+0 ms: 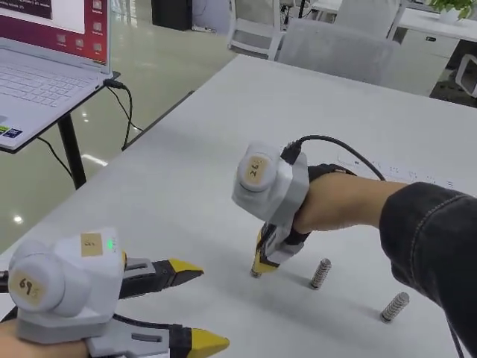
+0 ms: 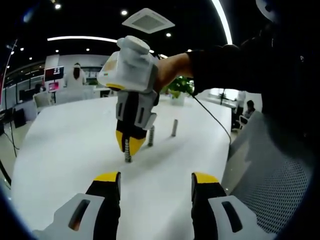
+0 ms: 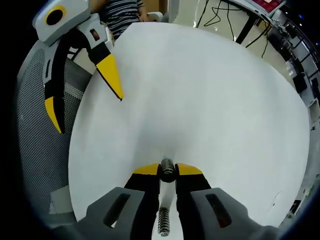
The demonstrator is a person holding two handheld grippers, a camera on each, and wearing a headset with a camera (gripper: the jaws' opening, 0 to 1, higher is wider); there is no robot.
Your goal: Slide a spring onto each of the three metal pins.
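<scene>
- R gripper: jaws closed on a spring, which runs lengthwise between them. In head view it points tip-down at frame centre. Spring's lower end is at or just above the table; can't tell which.
- L gripper: jaws wide apart, nothing between them. It sits lower left in head view, well apart from the work.
- Coiled piece right of centre and second coiled piece at lower right, both standing a bit tilted.
- Risk: if pushed down off-axis, the held spring could buckle or pop out sideways, since the coil is slim w/ little grip area.
- Risk: sleeve hangs near the lower-right piece, so a low sweep could knock it over.
- Hard to tell: whether a pin sits under or inside the held spring, as the jaw tips cover that spot.
- Also unclear whether the two standing pieces are springs on pins or bare springs; too small.
</scene>
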